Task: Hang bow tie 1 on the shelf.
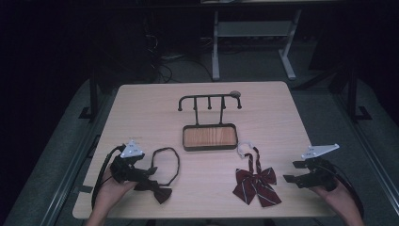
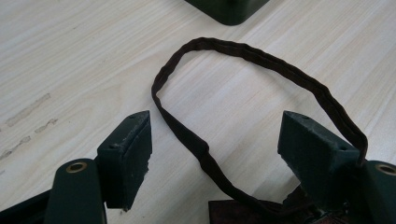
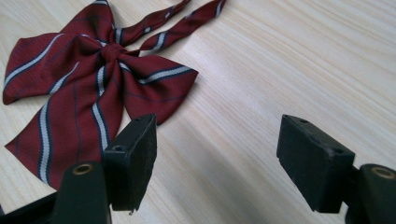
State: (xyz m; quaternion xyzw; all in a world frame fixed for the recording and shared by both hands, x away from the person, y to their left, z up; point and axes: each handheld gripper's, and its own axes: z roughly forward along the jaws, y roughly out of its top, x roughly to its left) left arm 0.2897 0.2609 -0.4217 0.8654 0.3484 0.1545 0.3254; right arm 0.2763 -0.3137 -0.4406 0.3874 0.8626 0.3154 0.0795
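On the near left of the counter (image 1: 141,101), my left tool (image 1: 151,175) sits low over the dark bow tie (image 1: 160,192), jaws spread wide with nothing pinched. Looking along that tool, the dark strap (image 2: 243,53) loops out ahead across the pale wood and comes back in between the jaws, one side of it running close past the right-hand jaw, and the bow itself is just peeking up at the bottom edge. I can't tell whether the strap is brushing that jaw or only lying beside it.

Over on the near right, my right tool (image 1: 288,172) rests close to the counter, jaws just as far apart and bare wood between them. The striped bow tie (image 1: 256,182) lies flat just beside it, toward the middle of the counter: dark red with pale stripes edged in navy, its two thin tails running away toward a small whitish loop (image 1: 245,149).

Further back, in the middle, stands the black hook rack (image 1: 209,101) on its tray (image 1: 210,137) with a wood-grain floor, well apart from both ties. A small round knob sits at the right end of the rack's bar.

No brand, label or lettering can be read on the ties, the rack or the tools.
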